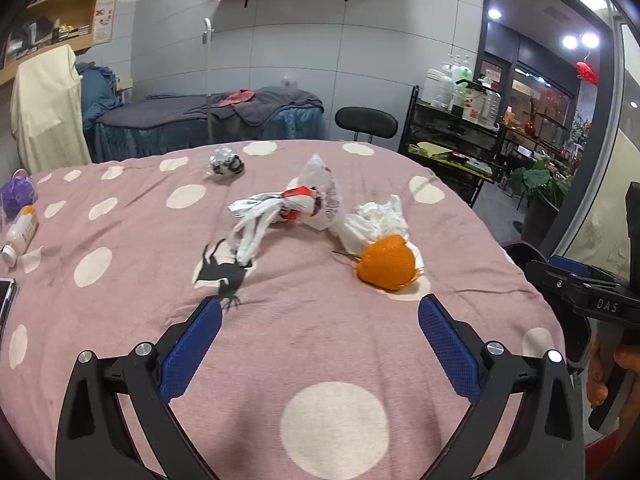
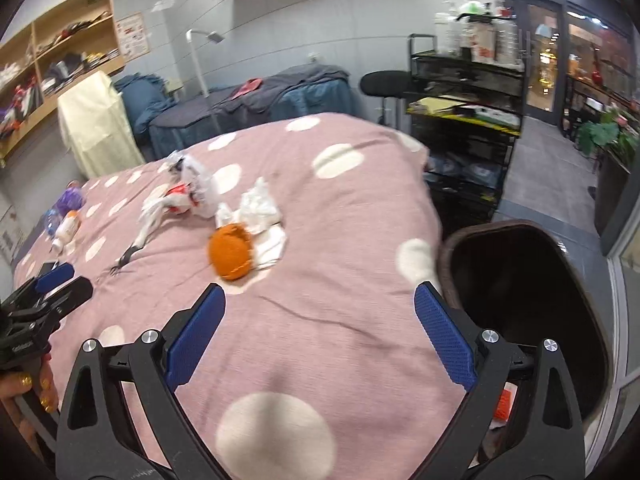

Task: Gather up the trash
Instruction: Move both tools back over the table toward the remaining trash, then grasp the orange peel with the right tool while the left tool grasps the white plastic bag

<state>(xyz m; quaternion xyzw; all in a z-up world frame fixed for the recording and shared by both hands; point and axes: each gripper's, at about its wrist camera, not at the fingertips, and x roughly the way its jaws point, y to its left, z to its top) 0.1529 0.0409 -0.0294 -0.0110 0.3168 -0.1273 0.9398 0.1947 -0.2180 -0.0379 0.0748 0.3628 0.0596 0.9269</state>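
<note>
Trash lies on the pink polka-dot table (image 1: 320, 344): an orange peel (image 1: 387, 262), crumpled white tissue (image 1: 376, 220), a white and red plastic bag (image 1: 288, 208), a black scrap (image 1: 222, 274) and a foil ball (image 1: 226, 161). My left gripper (image 1: 320, 314) is open, hovering short of the peel and scrap. My right gripper (image 2: 320, 302) is open above the table's near right part, with the orange peel (image 2: 232, 255) and tissue (image 2: 260, 210) ahead of it. A dark bin (image 2: 528, 312) stands at the table's right edge.
At the table's left sit a white bottle (image 1: 22, 232), a purple item (image 1: 16, 196) and a phone (image 1: 6, 300). A black cart (image 1: 452, 140) with bottles, a stool (image 1: 366, 122) and a covered bed (image 1: 208, 120) stand behind.
</note>
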